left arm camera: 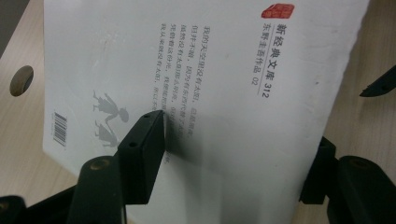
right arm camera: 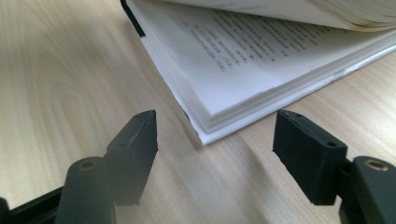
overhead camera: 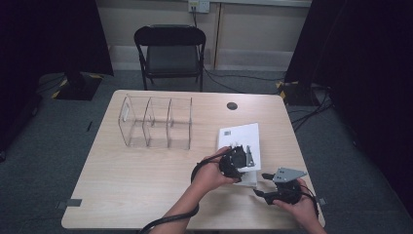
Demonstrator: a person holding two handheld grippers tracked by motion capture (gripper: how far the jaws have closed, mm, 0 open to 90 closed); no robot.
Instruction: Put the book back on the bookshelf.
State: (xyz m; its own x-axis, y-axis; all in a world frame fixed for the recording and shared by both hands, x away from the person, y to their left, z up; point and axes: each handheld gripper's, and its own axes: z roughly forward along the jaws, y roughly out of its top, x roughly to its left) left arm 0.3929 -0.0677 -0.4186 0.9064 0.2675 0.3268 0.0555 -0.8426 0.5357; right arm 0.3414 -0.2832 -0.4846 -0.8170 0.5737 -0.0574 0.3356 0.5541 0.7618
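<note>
White-covered book (overhead camera: 241, 141) is lying on the wooden table (overhead camera: 146, 165), its cover lifted. Left gripper (left arm camera: 233, 154) is pinching that cover, one jaw on its printed face, the other apparently behind its edge, though the contact there is hard to see. Right gripper (right arm camera: 215, 154) is hovering with jaws spread, the book's page-block corner just ahead between them, untouched.
</note>
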